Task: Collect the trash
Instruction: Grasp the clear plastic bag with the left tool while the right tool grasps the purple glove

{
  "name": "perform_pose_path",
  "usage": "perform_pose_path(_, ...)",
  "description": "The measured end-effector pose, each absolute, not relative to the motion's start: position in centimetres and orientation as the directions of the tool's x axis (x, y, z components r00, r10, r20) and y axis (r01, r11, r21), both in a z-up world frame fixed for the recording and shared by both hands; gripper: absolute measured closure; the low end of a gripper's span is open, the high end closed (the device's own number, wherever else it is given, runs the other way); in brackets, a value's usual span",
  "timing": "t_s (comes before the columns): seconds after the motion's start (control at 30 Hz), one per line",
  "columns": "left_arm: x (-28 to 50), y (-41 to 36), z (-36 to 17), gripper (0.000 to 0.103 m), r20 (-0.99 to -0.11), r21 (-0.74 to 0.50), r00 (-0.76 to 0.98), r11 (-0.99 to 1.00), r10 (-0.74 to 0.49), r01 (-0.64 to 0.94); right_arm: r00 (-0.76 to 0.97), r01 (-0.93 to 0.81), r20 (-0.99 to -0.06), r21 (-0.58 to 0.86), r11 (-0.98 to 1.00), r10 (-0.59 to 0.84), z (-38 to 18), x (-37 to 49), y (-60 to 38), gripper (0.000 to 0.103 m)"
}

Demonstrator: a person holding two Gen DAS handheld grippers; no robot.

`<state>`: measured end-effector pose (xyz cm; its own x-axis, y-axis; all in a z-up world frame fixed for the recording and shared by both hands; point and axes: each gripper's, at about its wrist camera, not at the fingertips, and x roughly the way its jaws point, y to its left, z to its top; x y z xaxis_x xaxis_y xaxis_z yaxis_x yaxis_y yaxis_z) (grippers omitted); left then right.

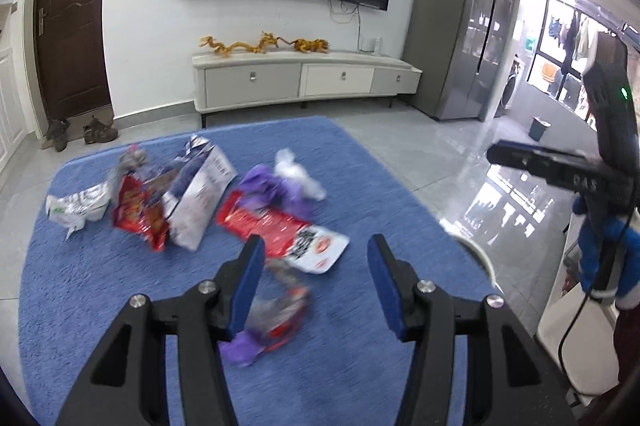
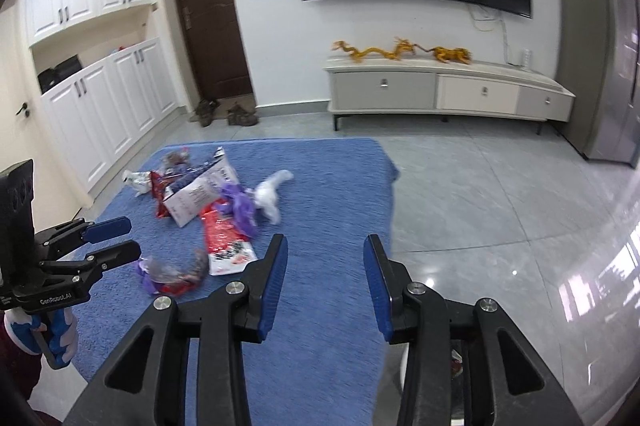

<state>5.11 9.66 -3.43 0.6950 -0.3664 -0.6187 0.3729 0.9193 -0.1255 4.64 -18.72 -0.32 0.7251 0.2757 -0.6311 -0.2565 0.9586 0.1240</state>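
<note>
Trash lies scattered on a blue rug (image 1: pixel 120 298) on the tiled floor. At the far left sits a crumpled white bag (image 1: pixel 78 206), then a red snack bag (image 1: pixel 140 214) and an upright, torn-open white and silver bag (image 1: pixel 200 194); whether anything is inside it cannot be told. To the right lie a purple wrapper (image 1: pixel 268 186), a clear plastic wad (image 1: pixel 298 174) and a flat red and white packet (image 1: pixel 288 230).

The left tongs (image 1: pixel 316 266) stand moderately apart and empty; a blurred purple and red wrapper (image 1: pixel 272 322) shows below and between their arms, touching neither pad. The right tongs (image 2: pixel 326 266) are likewise parted with nothing between them, over the rug's near right edge. A small bin (image 1: pixel 539 128) stands far right on the tiles, its contents hidden.
</note>
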Motion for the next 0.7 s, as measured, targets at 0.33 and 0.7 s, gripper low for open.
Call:
perform_pose_path(0.33,7.0,7.3,-9.3,0.052,-0.740,-0.039,0.573,0.872,-0.354,0.488,0.589,-0.385,-0.708,0.177,0.906,0.389,-4.9,11.6,-10.7,0.061)
perform_pose_path(0.7,9.6,7.2,-13.1,0.066,-0.793,-0.011,0.525,0.870,-0.308,0.494,0.480,-0.443,-0.770,0.201,0.874,0.421,-10.2,18.2,-4.8,0.059)
